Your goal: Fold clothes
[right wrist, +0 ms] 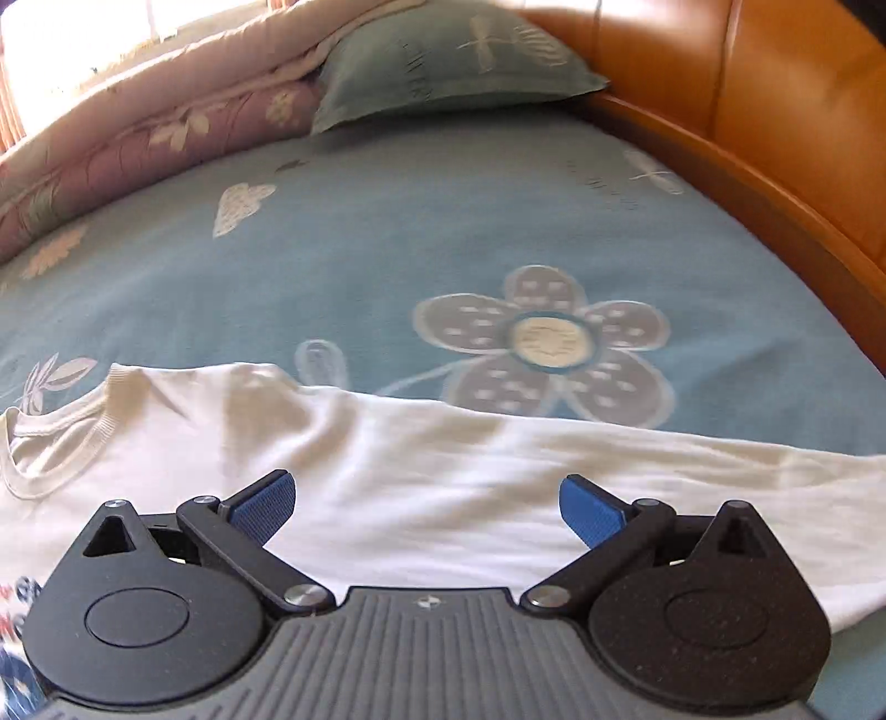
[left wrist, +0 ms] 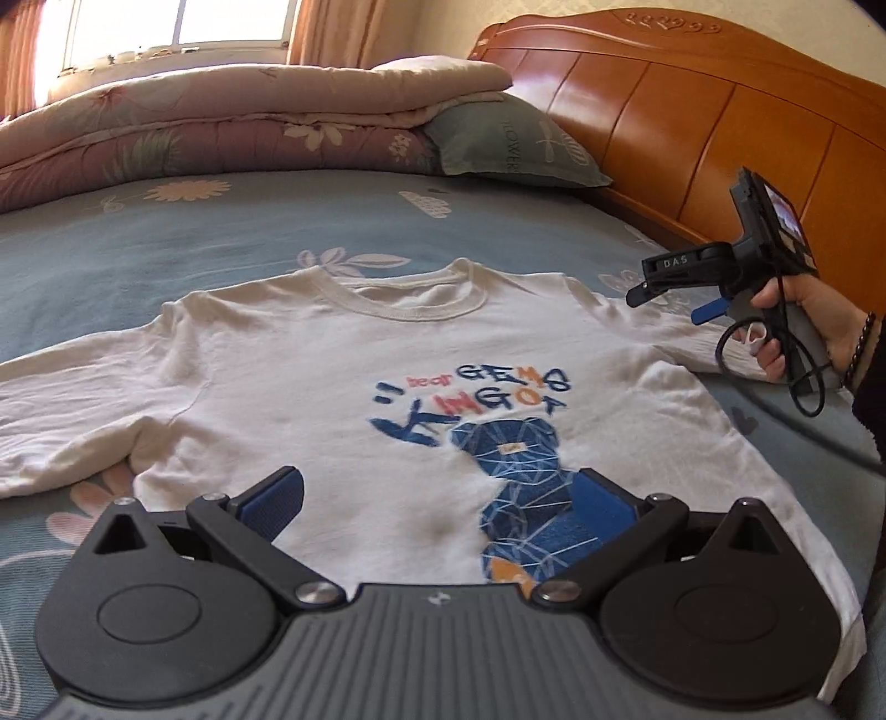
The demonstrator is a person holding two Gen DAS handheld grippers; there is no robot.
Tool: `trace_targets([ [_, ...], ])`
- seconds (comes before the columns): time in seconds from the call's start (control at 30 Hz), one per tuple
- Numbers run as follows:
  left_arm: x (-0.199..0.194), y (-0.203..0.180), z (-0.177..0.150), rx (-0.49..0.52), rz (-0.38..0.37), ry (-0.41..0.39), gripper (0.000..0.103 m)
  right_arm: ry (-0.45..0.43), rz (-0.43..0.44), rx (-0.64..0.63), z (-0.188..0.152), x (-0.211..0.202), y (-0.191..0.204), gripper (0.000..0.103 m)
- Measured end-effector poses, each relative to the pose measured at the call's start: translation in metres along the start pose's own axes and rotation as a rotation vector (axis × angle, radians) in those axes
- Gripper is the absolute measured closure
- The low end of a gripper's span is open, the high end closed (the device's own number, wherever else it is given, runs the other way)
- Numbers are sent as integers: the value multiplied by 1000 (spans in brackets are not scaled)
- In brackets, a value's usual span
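A white long-sleeved T-shirt (left wrist: pixel 310 387) with a blue bear print lies face up and spread flat on the bed, collar away from me. My left gripper (left wrist: pixel 437 498) hovers open over its lower front, nothing between the blue pads. The right gripper (left wrist: pixel 670 304), held in a person's hand, hangs above the shirt's right shoulder and sleeve. In the right wrist view that gripper (right wrist: pixel 426 507) is open over the shirt's right sleeve (right wrist: pixel 498 471), and the collar (right wrist: pixel 61 443) shows at the left.
The blue flowered bedsheet (left wrist: pixel 221 243) covers the bed. A folded quilt (left wrist: pixel 194 127) and a green pillow (left wrist: pixel 509 144) lie at the far side. A wooden headboard (left wrist: pixel 692 111) runs along the right. A window (left wrist: pixel 166 27) is behind.
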State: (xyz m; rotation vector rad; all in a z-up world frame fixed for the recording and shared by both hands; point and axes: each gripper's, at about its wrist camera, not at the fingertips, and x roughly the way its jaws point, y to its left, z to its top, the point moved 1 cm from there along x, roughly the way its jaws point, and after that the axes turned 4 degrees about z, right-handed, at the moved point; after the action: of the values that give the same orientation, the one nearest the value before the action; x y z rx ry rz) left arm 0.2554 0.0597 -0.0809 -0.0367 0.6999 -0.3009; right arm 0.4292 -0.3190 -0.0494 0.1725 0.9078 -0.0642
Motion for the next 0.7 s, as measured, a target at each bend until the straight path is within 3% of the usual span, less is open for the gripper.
trace_targets([
  [0.27,10,16,-6,-53,-34,42,1,78,-127,4,13,47,42,0],
  [0.57,18,19,-10,-63,-37,71,1,68,-137,69,42,75,36,0],
  [0.7,16,22,-9,-73,-24,68,1,47,-140,74,50,63,38,0],
])
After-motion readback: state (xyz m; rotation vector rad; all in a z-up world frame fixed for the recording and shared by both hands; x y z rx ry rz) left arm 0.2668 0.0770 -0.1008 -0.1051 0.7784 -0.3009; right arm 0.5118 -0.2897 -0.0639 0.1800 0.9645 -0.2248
